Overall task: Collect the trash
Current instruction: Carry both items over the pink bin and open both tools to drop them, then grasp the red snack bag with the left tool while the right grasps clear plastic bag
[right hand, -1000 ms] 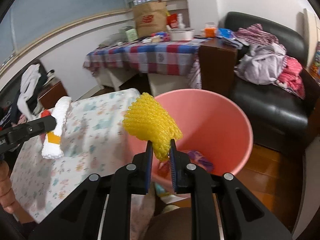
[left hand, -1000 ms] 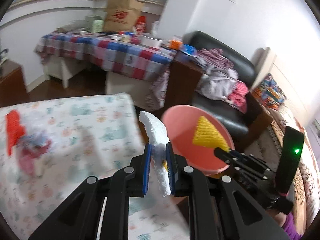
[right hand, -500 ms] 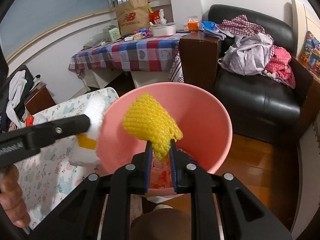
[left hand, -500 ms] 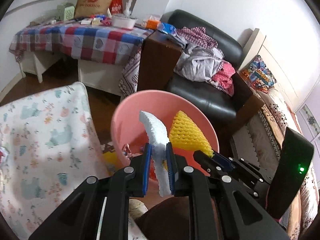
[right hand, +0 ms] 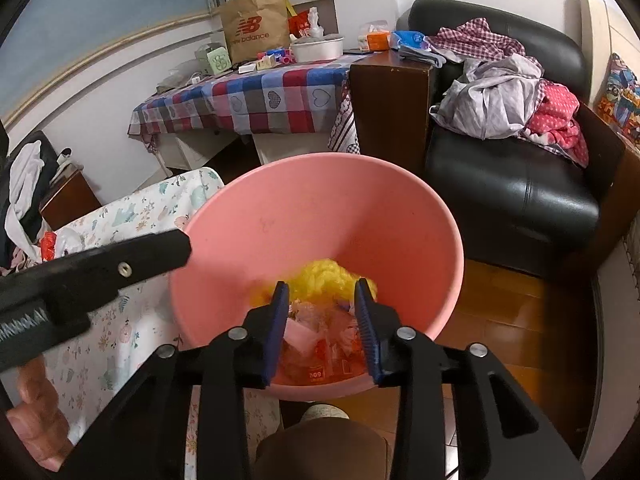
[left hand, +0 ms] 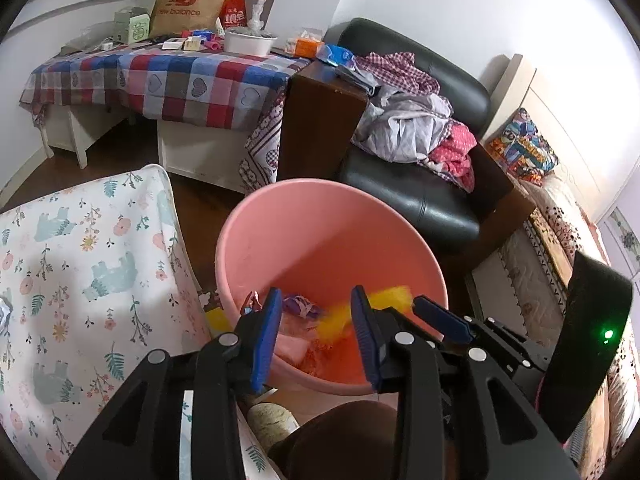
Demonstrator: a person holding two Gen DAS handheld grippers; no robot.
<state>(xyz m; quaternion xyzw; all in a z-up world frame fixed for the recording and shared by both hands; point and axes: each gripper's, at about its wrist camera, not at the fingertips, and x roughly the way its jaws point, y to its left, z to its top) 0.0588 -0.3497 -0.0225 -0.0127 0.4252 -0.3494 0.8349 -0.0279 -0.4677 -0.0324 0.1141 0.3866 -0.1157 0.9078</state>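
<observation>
Yellow foam net [right hand: 324, 278] dropped into pink bucket [right hand: 320, 200], just beyond parted right tongs [right hand: 322, 320], left tongs [left hand: 314, 328] parted

White walls, wood floor [right hand: 520, 320], a black armchair [right hand: 512, 196] beside a checked-cloth table [left hand: 168, 84].

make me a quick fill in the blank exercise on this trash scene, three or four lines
1. The left hand-held gripper and the right hand-held gripper both have their jaws ____.
2. The yellow foam net lies inside the round ____ plastic bin.
3. The brown paper bag stands on the table with the ____ cloth.
4. Crumpled clothes are piled on the ____ leather armchair.

Missing words: open; pink; checked; black
</observation>
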